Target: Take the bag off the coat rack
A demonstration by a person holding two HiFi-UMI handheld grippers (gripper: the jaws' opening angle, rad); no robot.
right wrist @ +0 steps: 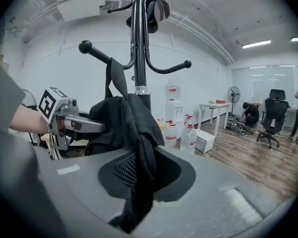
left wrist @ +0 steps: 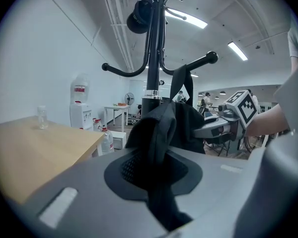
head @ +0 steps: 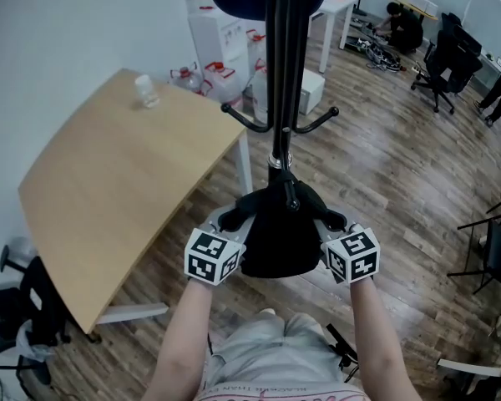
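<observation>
Jaws pinch bag [right wrist: 131, 120], gripper views show strap [right wrist: 114, 78] hooked

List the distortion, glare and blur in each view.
Head view: wide lens bows the table edge; black bag loses detail. Left gripper view: fisheye, dark corners, ceiling light glares. Right gripper view: same fisheye; bag's near fabric is blurred.

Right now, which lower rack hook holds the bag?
The hook pointing toward the person; the bag's strap hangs over it, the others are bare.
</observation>
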